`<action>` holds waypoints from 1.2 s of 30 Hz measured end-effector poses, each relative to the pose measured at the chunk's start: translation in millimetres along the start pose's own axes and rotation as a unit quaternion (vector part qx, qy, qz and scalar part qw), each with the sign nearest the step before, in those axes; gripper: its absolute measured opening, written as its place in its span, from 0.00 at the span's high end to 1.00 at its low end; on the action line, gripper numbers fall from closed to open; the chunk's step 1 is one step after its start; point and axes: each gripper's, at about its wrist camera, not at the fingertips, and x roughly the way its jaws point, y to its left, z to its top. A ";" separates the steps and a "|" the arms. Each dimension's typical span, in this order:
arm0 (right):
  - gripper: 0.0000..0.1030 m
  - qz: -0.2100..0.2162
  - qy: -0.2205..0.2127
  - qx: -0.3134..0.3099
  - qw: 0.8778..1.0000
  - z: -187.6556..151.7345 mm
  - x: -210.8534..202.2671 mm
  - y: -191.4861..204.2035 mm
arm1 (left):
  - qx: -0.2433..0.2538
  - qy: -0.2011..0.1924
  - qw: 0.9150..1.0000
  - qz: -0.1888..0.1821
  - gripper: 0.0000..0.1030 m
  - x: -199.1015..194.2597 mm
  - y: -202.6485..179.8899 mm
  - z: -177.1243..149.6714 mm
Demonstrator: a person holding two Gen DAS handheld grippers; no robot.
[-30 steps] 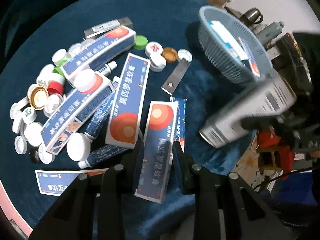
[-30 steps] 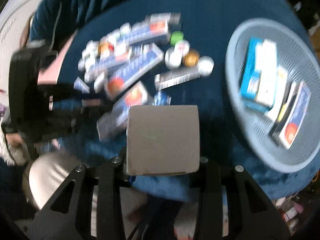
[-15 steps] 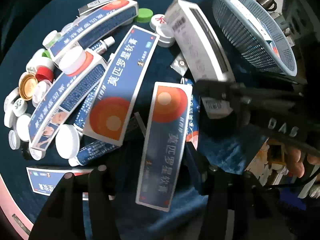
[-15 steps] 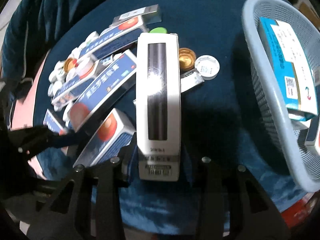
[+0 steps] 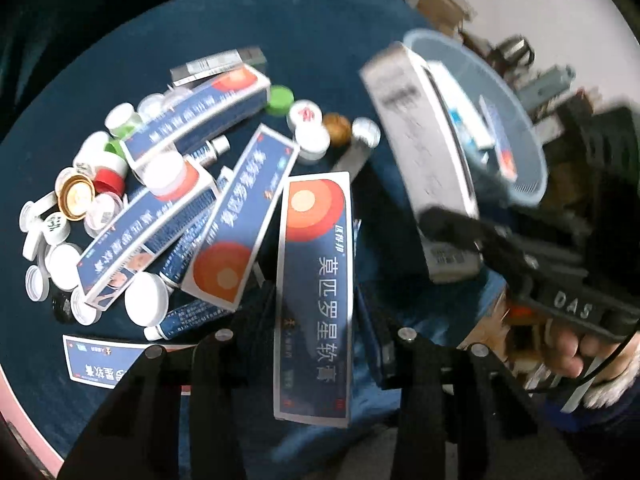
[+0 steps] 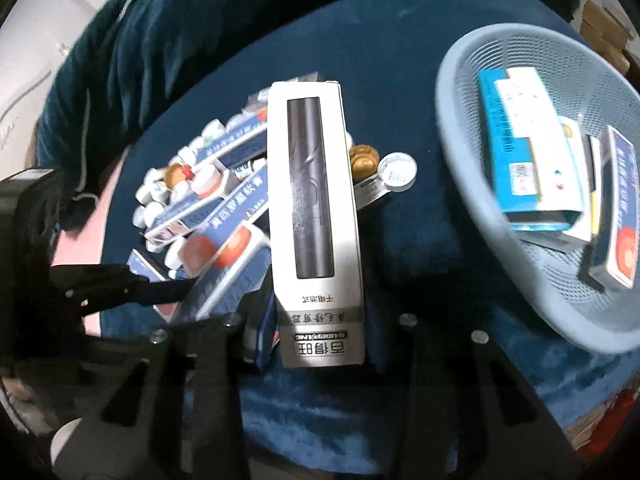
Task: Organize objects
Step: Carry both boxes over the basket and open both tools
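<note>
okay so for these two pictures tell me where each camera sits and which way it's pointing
Left wrist: sits on the left gripper, looks along its fingers at the blue ointment box it clamps, the box-and-cap pile and basket; the person's right hand shows.
Right wrist: sits on the right gripper, looks along the white box toward pile and basket; left gripper shows.
Shared: pile, basket, white box.

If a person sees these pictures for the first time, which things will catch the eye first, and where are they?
First comes the long white box with a dark window, clamped in the right gripper in the middle of the right wrist view. Next, the navy ointment box with orange circles, held in the left gripper above a heap of similar boxes and bottle caps. The grey-blue mesh basket at the right already holds several boxes.
</note>
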 end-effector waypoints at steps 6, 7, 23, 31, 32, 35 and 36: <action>0.63 0.011 -0.045 0.026 0.999 4.2 -45.5 -20.5 | 0.008 -0.054 0.998 -0.025 0.61 -28.5 -22.5 18.3; 0.63 0.005 -0.057 0.036 0.998 8.2 -55.4 -29.7 | 0.012 -0.056 0.998 -0.027 0.61 -27.4 -28.9 24.1; 0.57 -0.031 -0.098 0.191 0.976 27.1 -80.5 -139.1 | 0.017 -0.079 0.992 -0.096 0.61 2.7 -147.6 112.1; 0.53 -0.063 -0.162 0.240 0.955 -13.2 -121.9 -170.0 | -0.023 -0.073 0.990 -0.117 0.61 28.8 -170.3 132.6; 0.53 -0.070 -0.170 0.241 0.953 -16.1 -126.4 -173.2 | -0.032 -0.069 0.989 -0.129 0.61 33.6 -176.2 134.8; 0.53 -0.092 -0.195 0.243 0.946 -24.6 -138.9 -176.9 | -0.044 -0.067 0.984 -0.160 0.61 43.7 -195.7 140.5; 0.53 -0.097 -0.203 0.243 0.943 -26.3 -141.9 -174.9 | -0.046 -0.067 0.983 -0.165 0.59 47.7 -203.9 142.7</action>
